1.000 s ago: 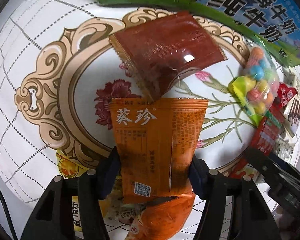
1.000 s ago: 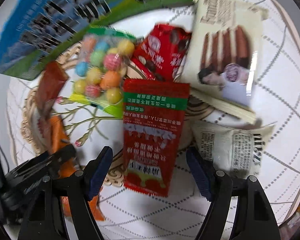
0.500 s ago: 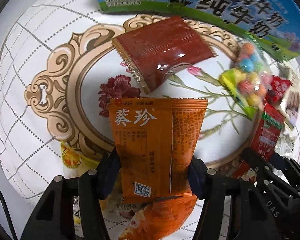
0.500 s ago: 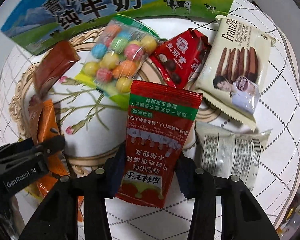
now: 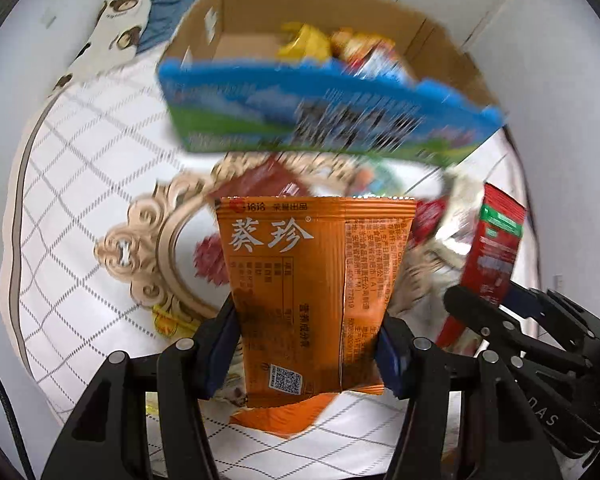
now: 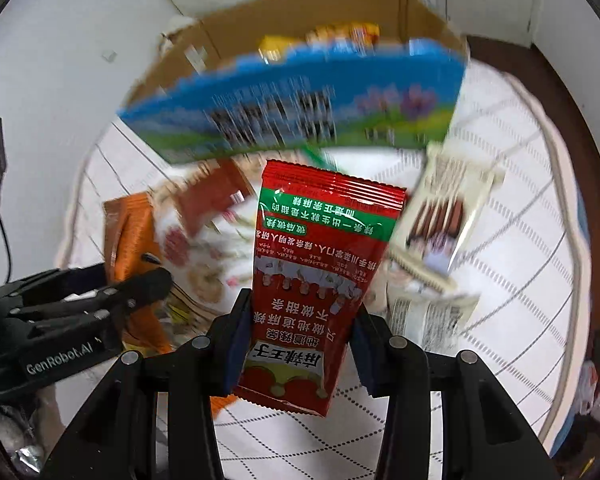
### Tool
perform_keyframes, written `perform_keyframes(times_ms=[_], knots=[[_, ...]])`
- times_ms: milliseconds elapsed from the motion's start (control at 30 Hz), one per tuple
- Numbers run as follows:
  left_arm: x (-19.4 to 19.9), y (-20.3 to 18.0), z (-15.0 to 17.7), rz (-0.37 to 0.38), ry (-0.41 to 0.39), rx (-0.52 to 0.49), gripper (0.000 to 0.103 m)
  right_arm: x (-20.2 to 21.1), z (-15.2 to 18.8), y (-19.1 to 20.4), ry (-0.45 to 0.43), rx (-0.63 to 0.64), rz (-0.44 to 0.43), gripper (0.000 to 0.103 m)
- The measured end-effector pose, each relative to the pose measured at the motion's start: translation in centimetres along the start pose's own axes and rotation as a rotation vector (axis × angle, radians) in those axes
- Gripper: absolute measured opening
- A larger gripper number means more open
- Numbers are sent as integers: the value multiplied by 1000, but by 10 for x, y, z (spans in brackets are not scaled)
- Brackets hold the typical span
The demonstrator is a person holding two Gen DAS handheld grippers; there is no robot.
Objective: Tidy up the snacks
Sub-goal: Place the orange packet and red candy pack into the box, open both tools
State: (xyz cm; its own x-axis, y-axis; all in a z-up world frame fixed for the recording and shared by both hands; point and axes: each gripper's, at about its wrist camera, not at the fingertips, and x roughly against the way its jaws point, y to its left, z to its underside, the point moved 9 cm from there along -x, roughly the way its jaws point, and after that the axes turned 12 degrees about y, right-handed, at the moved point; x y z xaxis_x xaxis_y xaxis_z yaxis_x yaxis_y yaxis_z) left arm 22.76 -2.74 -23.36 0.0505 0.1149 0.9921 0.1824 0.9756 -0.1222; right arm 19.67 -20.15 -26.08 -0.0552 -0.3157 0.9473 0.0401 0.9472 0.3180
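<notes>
Both tongs are clamped on a packet each. The left gripper (image 5: 306, 344) pinches an orange snack packet (image 5: 312, 280) by its lower sides, long axis running straight away from the camera, printed top edge toward the cardboard box (image 5: 244, 20). The right gripper (image 6: 296, 340) squeezes a red snack packet (image 6: 320, 276) the same way, tilted slightly right, its text upside down. Both packets hang above the round patterned table (image 5: 80, 160), in front of the box. Background's pretty blurry.
</notes>
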Motion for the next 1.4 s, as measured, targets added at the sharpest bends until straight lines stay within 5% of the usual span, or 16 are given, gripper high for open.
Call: perform_keyframes(times_ms=[167, 400, 733, 967, 1033, 1067, 1100, 1167, 1400], knots=[[45, -6, -41, 30, -57, -32, 57, 49, -47, 11, -77, 44, -11, 47], [85, -1, -121, -24, -122, -42, 57, 92, -144, -4, -144, 77, 82, 47], [53, 40, -243, -125, -9, -16, 57, 57, -259, -50, -26, 70, 221, 47], [3, 64, -285, -149, 104, 9, 58, -6, -298, -78, 110, 61, 281, 48], [-8, 68, -292, -130, 128, 29, 59, -21, -303, -83, 157, 44, 283, 69], [-11, 70, -296, -116, 126, 37, 67, -29, -306, -87, 176, 35, 278, 95], [-13, 72, -300, -109, 120, 44, 81, -34, -305, -88, 177, 30, 272, 100], [-13, 75, -304, -106, 107, 58, 88, -38, -306, -91, 170, 6, 258, 100], [-13, 73, -294, -113, 89, 55, 88, -43, -305, -89, 145, -33, 218, 100]])
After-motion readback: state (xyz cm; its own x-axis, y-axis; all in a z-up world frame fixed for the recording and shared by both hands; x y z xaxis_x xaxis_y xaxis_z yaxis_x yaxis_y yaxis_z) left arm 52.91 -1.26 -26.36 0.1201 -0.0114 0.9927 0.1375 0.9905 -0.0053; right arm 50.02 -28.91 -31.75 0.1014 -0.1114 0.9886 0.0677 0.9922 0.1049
